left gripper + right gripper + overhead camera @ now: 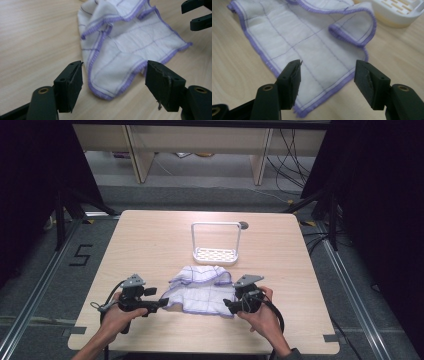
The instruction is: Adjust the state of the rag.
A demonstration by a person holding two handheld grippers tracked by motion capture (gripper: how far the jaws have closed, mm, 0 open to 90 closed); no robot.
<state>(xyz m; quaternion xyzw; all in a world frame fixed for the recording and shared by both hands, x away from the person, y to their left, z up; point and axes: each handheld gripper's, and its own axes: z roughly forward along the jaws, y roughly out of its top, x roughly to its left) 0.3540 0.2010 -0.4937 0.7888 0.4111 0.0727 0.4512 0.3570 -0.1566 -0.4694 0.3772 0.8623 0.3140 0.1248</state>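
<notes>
White, purple-hemmed cloth (202, 292), rumpled on wood-grain table (150, 240)

White cloth (202, 290), purple hem, faint grid.

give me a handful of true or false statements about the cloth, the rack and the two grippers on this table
1. The cloth is white with purple edging. True.
2. The left gripper is clamped on the cloth. False: its fingers stand apart, with a corner of the cloth lying between them, unpressed.
3. The white rack stands on the table beyond the cloth. True.
4. The cloth hangs over the rack's top bar. False: it lies crumpled on the table in front of the rack.
5. The right gripper is open at the cloth's near edge. True.
6. The cloth lies fully flat. False: its far part is folded and bunched.
</notes>
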